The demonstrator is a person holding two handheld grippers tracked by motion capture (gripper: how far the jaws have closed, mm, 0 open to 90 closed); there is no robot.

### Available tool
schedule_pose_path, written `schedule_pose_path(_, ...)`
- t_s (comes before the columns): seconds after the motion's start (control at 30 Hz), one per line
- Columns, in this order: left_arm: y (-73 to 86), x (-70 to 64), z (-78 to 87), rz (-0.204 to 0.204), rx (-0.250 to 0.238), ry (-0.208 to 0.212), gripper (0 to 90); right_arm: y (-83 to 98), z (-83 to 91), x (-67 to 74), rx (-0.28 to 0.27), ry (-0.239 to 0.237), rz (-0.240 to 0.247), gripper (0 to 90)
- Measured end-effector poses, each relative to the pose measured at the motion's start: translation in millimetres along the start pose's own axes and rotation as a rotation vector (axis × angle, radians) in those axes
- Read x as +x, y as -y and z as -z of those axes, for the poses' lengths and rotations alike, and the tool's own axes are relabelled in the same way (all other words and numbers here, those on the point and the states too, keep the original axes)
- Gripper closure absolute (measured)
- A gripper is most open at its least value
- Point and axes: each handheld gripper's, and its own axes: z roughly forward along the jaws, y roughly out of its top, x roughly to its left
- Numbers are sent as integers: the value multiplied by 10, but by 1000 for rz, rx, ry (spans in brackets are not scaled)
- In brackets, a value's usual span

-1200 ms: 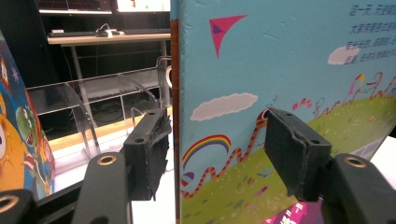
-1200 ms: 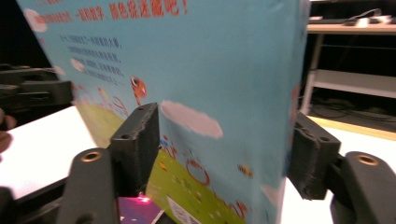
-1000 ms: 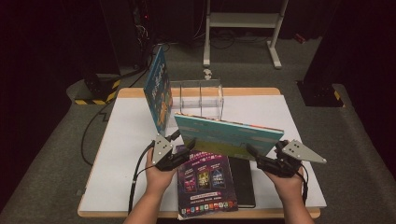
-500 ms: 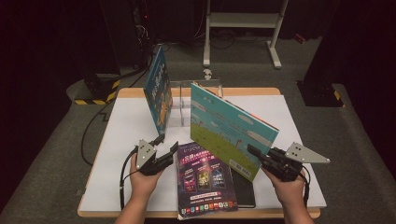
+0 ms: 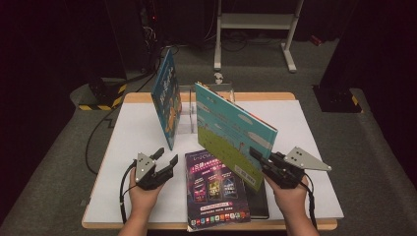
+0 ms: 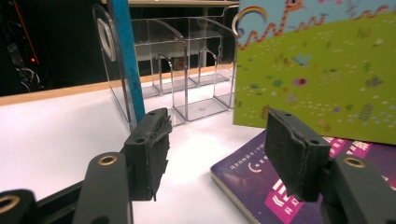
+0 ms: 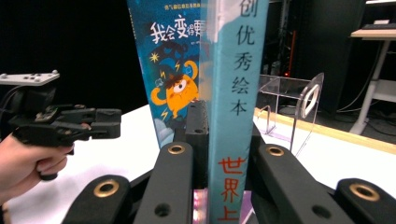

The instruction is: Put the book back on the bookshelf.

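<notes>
My right gripper (image 5: 256, 154) is shut on the spine end of a teal and green picture book (image 5: 231, 130), which stands tilted up on edge above the table. The right gripper view has that spine (image 7: 233, 93) clamped between both pads. My left gripper (image 5: 166, 157) hovers open and holds nothing, left of a purple book (image 5: 216, 189) lying flat. In the left gripper view its jaws (image 6: 219, 140) stand apart, with the purple book (image 6: 252, 172) and the green cover (image 6: 317, 70) ahead.
A blue book with an orange monster (image 5: 167, 101) leans upright against a clear acrylic rack (image 5: 187, 118) at the back of the white table (image 5: 314, 147). A black book (image 5: 259, 199) lies under the purple one. Floor cables and a stand lie beyond the table.
The left gripper has let go of the picture book and drawn back down and to the left. The book, level before, has tipped up steeply in the right gripper's grip.
</notes>
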Motion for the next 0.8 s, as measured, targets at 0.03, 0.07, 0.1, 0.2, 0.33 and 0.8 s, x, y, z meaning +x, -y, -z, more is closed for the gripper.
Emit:
schedule_pose_path(0.03, 1, -17, 4, 4, -4, 2, 406, -28, -77, 61, 4, 15, 9, 806)
schedule_pose_path(0.07, -9, -31, 15, -3, -6, 9, 406, -44, -113, 89, 9, 21, 12, 807)
schedule_pose_path(0.1, -16, -31, 21, -3, -7, 11, 405, -60, -147, 117, 14, 26, 13, 806)
schedule_pose_path(0.2, -55, -21, 36, 16, -25, 11, 407, -108, -245, 200, 26, 39, 26, 806)
schedule_pose_path(0.33, -94, 4, 61, 24, -30, 13, 409, -145, -366, 293, 40, 55, 34, 806)
schedule_pose_path(0.8, -142, -86, 76, 30, -46, 37, 447, -202, -645, 487, 67, 93, 46, 804)
